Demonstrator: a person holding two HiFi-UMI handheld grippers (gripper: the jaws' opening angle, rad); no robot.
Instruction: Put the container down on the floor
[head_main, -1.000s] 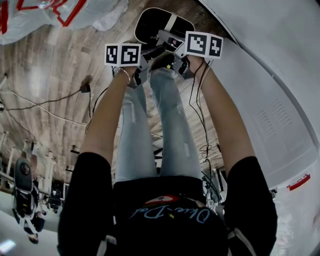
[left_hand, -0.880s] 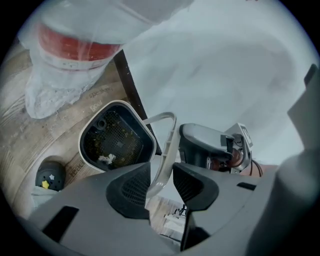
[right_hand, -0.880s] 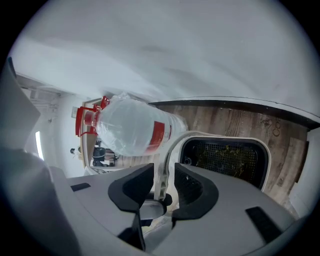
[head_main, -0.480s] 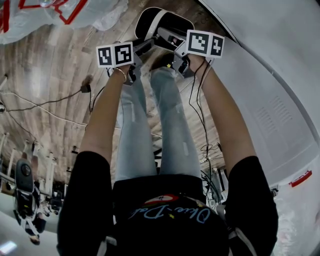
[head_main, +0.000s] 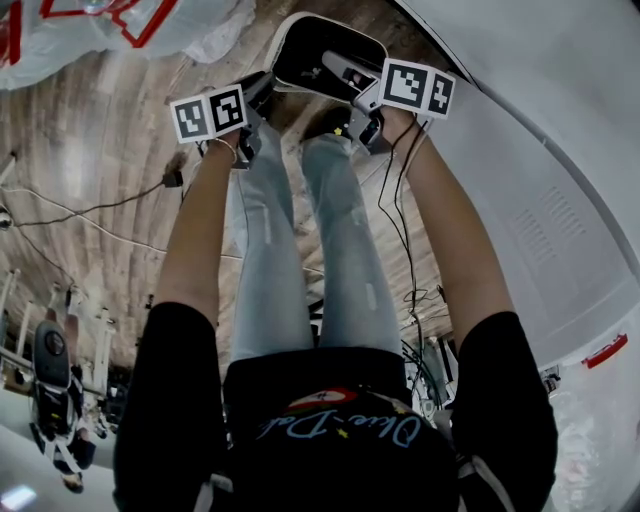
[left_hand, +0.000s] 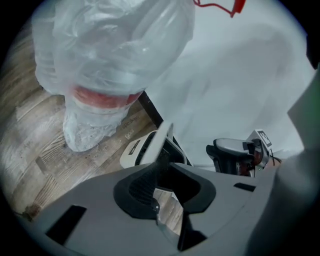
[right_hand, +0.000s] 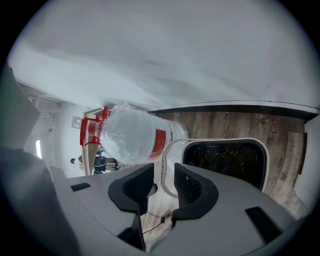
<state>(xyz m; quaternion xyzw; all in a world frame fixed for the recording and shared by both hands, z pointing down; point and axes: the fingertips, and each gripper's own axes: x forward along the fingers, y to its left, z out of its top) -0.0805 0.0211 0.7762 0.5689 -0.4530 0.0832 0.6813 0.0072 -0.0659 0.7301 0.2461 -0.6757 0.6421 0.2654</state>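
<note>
The container (head_main: 325, 55) is a white-rimmed tub with a black inside, low over the wooden floor past the person's feet. In the right gripper view its mesh-lined inside (right_hand: 225, 155) faces me. My right gripper (right_hand: 162, 185) is shut on the thin white rim at the tub's near edge, and the head view shows that gripper (head_main: 345, 72) over the tub. My left gripper (head_main: 262, 88) is at the tub's left edge. In the left gripper view the jaws (left_hand: 167, 185) stand apart, floor shows between them, and the tub's rim (left_hand: 162, 140) runs along the left pad.
A large water bottle wrapped in clear plastic (left_hand: 110, 65), with a red label, stands on the floor to the left; it also shows in the right gripper view (right_hand: 132, 137). A white wall panel (head_main: 520, 150) runs along the right. A cable (head_main: 100, 200) lies across the floor.
My left gripper has slid out to the left while the container stayed almost in place. The right gripper has barely moved.
</note>
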